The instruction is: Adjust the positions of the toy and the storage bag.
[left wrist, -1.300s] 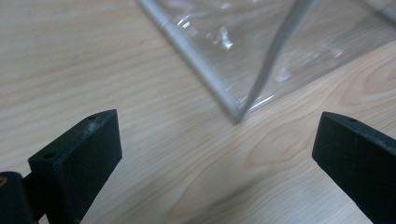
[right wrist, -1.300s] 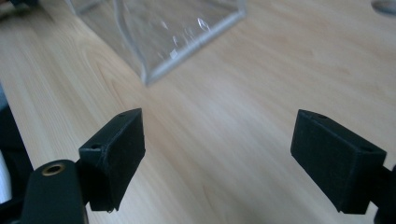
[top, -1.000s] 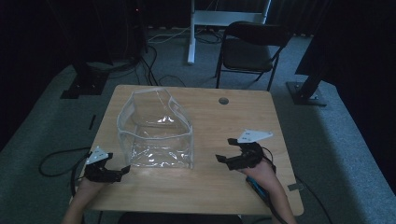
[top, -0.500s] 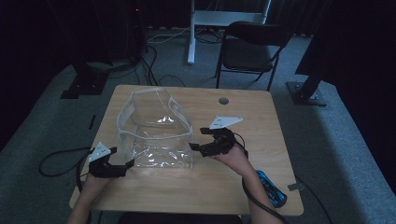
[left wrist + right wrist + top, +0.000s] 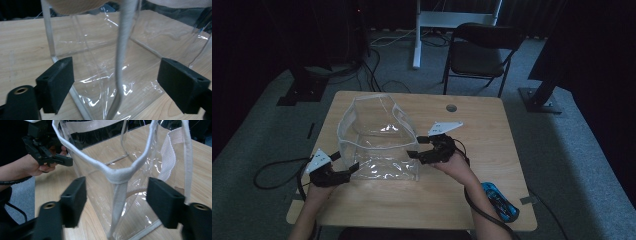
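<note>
Wooden table [image 5: 492, 200], rounded corners, dim room. Near strip of the top lies bare between the two forearms; far right quarter also bare, apart from a round cable hole [image 5: 451, 107] by the far edge.

Left gripper [image 5: 343, 171] sits near the table's left edge, at the near left corner of the clear plastic bag [image 5: 377, 142]. In the left gripper view its jaws stand wide apart, a white-trimmed vertical seam of the bag between them, neither pad touching it. Its cable loops off the table's left side onto the carpet.

The bag stands upright, left of table centre, mouth open upward, white webbing along the rim and edges.

Right gripper [image 5: 418, 153] is at the bag's near right corner. In the right gripper view its jaws are spread, the corner seam and rim junction [image 5: 119, 176] between them, not pinched. That view also shows the other hand with its gripper beyond the bag.

A blue object [image 5: 498, 199] lies on the near right of the table, close beside the right forearm, near the edge.

Beyond the table: a folding chair [image 5: 482, 52], a white desk leg [image 5: 417, 35], stand bases and cables on grey carpet.

Half a second ago the right gripper was already at the bag; a second ago it hung well right of it, and the left was farther from its corner.
</note>
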The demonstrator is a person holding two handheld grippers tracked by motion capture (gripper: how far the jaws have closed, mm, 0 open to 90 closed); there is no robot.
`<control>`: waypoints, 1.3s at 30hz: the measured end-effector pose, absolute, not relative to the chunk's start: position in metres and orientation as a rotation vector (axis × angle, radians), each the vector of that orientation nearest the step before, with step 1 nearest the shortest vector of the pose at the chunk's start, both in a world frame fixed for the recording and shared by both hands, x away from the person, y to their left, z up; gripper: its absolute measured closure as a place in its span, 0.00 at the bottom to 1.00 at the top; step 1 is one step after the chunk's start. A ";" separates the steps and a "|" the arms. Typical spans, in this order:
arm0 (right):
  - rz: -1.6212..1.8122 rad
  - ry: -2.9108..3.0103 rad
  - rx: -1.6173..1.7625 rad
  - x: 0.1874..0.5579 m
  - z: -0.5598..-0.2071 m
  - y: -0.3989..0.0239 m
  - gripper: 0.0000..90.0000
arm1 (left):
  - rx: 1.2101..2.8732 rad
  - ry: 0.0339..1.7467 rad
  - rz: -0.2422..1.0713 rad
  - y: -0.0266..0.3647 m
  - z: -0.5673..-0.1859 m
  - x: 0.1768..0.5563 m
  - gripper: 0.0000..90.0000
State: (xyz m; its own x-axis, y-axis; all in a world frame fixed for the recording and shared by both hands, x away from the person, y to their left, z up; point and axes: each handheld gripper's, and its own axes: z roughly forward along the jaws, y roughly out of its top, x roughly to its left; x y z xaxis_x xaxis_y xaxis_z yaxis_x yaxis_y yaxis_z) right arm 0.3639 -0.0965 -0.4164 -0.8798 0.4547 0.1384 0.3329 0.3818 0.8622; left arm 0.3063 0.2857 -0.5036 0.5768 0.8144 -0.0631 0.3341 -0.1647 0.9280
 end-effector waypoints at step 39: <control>1.454 2.434 0.764 0.355 -0.419 -0.126 0.89 | 1.697 0.915 0.540 0.248 -0.503 0.315 0.96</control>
